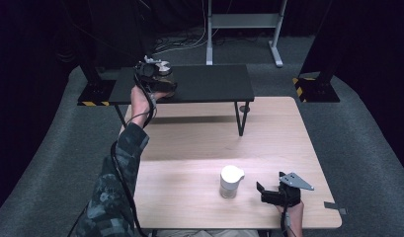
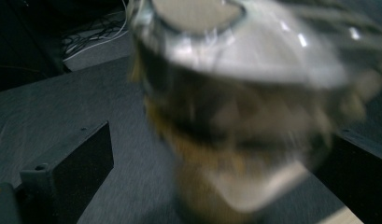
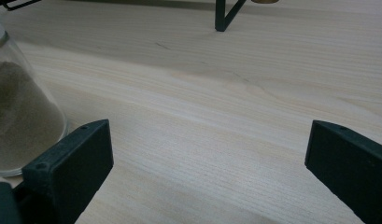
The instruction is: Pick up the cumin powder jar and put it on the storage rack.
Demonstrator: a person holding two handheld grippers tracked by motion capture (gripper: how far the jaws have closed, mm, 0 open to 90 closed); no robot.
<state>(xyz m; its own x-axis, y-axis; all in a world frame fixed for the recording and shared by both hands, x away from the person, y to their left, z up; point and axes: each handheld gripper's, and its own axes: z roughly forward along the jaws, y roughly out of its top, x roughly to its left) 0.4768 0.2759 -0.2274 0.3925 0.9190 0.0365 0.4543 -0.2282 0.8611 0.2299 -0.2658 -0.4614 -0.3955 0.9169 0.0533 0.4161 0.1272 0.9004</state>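
A glass jar with a silver lid (image 1: 163, 73) sits at the left end of the low black shelf (image 1: 204, 85). My left gripper (image 1: 151, 75) is at it, held by a hand reaching forward. In the left gripper view the jar (image 2: 235, 107) looms blurred and close between the jaws of my left gripper (image 2: 207, 177); the left jaw stands clear of the glass, so the gripper is open. A second jar with a white lid (image 1: 231, 181) stands on the wooden table (image 1: 189, 148). My right gripper (image 1: 262, 193) rests just right of it, open and holding nothing. In the right gripper view that jar (image 3: 16, 121) holds pale powder beside my right gripper (image 3: 207, 154).
The shelf's black leg (image 1: 239, 118) stands on the table's middle. Two dark stands with striped bases (image 1: 315, 89) flank the table, and a grey frame (image 1: 244, 22) with cables stands behind. A small grey piece (image 1: 334, 205) lies at the table's right front corner.
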